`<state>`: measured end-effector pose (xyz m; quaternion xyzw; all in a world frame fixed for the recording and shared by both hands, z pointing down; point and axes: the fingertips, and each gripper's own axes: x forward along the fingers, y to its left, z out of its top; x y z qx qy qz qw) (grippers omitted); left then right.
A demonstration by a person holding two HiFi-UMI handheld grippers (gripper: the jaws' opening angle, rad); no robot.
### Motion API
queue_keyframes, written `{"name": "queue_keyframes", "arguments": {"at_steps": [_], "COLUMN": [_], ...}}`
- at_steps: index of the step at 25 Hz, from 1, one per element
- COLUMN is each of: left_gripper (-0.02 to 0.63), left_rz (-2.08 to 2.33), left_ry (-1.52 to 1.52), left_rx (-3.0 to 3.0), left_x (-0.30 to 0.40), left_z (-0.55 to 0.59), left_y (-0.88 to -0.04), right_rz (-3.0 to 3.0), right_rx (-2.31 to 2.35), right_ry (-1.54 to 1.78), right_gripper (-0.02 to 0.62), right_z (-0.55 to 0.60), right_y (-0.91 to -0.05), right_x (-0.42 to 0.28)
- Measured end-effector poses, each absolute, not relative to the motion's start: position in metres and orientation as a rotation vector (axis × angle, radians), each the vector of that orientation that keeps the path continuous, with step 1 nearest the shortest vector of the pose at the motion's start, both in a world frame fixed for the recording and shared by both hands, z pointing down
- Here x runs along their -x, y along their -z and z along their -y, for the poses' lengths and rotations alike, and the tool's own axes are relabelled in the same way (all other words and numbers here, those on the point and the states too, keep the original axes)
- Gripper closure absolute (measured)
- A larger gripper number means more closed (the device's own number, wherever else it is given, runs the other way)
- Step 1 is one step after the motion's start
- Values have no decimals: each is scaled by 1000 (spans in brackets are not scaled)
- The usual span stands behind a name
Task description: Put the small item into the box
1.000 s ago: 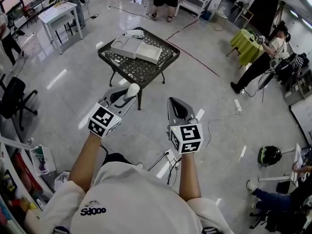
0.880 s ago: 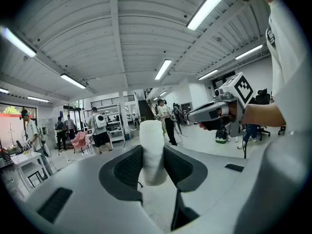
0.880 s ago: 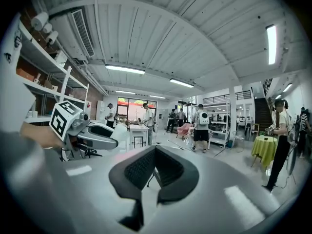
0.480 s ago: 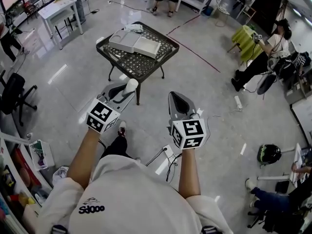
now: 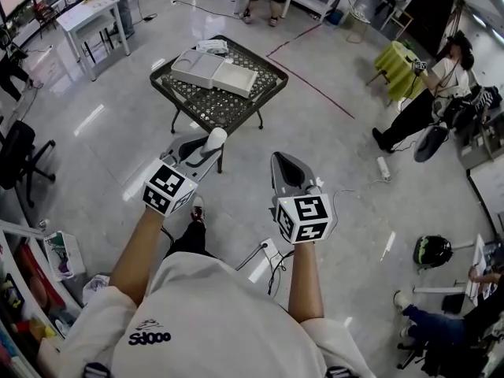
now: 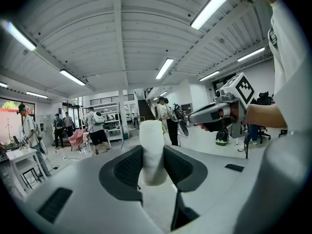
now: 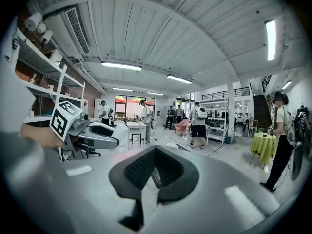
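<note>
The small white roll (image 5: 214, 140) stands upright in the left claw (image 5: 206, 150), near the middle of the head view. The jaws squeeze it from both sides. The left arm (image 5: 138, 246) reaches straight out. The right claw (image 5: 285, 172) is held out beside it, pinched closed on nothing. The open white box (image 5: 214, 71) lies on the black table (image 5: 236, 105) near the top, well apart from both claws.

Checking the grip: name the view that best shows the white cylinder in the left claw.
Left gripper view: the white cylinder stands central, clamped upright in the left claw. Head view shows it small at the tip. Right gripper view doesn't show it clearly.
</note>
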<state>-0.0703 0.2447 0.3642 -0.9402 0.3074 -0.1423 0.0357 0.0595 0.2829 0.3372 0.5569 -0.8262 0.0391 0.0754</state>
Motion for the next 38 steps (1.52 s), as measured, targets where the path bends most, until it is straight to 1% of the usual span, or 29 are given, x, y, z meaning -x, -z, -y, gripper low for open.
{"name": "queue_keyframes", "arguments": {"at_steps": [15, 29, 35, 38], "left_gripper": [476, 474, 474, 474], "left_rz": [-907, -864, -836, -811], "left_ry": [484, 567, 581, 580], "left_rx": [2932, 3017, 3059, 3074], "left_x": [66, 65, 64, 62], "left_z": [-109, 29, 69, 88], "left_y": [-384, -416, -430, -433], "right_rz": [2548, 2473, 2473, 2435], "right_rx": [-1626, -1604, -1532, -1568], "right_ry": [-145, -317, -396, -452], "right_gripper": [586, 586, 586, 586], "right_z": [-154, -20, 11, 29], "right_y": [-344, -374, -384, -390], "right_x": [-54, -49, -38, -42]}}
